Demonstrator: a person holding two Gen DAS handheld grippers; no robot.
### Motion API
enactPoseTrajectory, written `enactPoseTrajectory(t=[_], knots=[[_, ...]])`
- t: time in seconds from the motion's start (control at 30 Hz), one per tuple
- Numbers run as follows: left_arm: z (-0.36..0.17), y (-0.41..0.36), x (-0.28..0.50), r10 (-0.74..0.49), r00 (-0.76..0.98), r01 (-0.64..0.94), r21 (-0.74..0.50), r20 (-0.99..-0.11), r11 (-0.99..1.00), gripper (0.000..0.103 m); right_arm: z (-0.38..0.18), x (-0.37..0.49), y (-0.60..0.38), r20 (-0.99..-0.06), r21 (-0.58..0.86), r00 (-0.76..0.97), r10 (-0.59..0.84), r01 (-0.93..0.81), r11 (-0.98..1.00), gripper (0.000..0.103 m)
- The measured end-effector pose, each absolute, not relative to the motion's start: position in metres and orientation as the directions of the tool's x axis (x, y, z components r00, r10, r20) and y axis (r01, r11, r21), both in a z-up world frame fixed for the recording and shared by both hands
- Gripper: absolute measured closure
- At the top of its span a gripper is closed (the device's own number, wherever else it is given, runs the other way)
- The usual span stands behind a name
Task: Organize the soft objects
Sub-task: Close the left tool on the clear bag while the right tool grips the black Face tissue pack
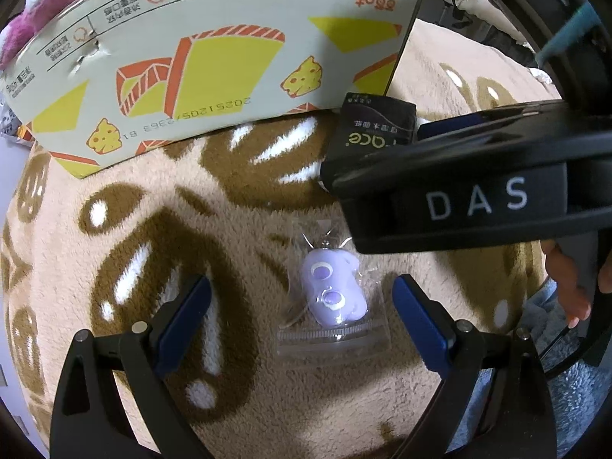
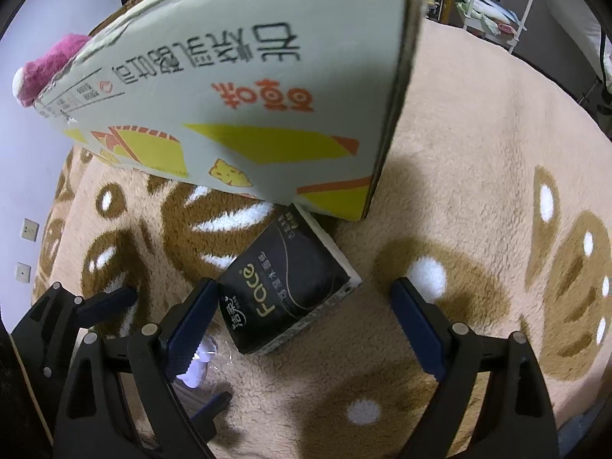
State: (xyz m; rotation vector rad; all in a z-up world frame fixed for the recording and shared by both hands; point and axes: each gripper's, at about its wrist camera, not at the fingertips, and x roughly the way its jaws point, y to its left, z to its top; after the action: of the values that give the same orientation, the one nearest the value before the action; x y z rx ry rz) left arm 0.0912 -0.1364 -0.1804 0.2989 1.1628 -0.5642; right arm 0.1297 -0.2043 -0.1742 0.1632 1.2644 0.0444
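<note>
A lilac squishy toy (image 1: pixel 333 290) in clear wrap and a black tissue pack (image 2: pixel 285 287) lie flat on the plush blanket (image 2: pixel 478 153).

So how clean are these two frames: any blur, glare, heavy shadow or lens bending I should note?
Left wrist view: strong fisheye bending curves the cardboard box; the clear bag around the purple toy glints; the other gripper's black body blocks the upper right. Right wrist view: same bending, dark corners; the open right gripper casts soft shadows on the blanket; the tissue pack print reads sharply.
</note>
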Motion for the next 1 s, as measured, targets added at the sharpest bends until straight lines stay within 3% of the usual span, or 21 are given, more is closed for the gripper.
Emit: enactPoseTrajectory(t=[0.43, 0.63, 0.8, 0.93, 1.0], knots=[[-0.188, -0.148, 0.081, -0.254, 0.284, 0.577, -0.047, -0.925, 0.816, 0.013, -0.174, 0.128, -0.203, -0.945, 0.148, 0.303, 0.124, 0.058, 0.987, 0.008], [-0.184, -0.15, 0.072, -0.259, 0.285, 0.587, -0.045, -0.923, 0.808, 0.024, -0.174, 0.128, -0.205, -0.945, 0.147, 0.303, 0.123, 0.056, 0.988, 0.008], [-0.181, -0.153, 0.061, -0.262, 0.292, 0.606, -0.034, -0.92, 0.795, 0.047, -0.175, 0.129, -0.202, -0.947, 0.132, 0.301, 0.111, 0.05, 0.99, 0.008], [-0.18, -0.157, 0.055, -0.261, 0.301, 0.609, -0.026, -0.917, 0.793, 0.048, -0.175, 0.129, -0.202, -0.947, 0.136, 0.302, 0.114, 0.051, 0.989, 0.008], [-0.18, -0.158, 0.053, -0.262, 0.301, 0.608, -0.028, -0.917, 0.793, 0.048, -0.174, 0.128, -0.201, -0.946, 0.138, 0.301, 0.118, 0.048, 0.989, 0.014]])
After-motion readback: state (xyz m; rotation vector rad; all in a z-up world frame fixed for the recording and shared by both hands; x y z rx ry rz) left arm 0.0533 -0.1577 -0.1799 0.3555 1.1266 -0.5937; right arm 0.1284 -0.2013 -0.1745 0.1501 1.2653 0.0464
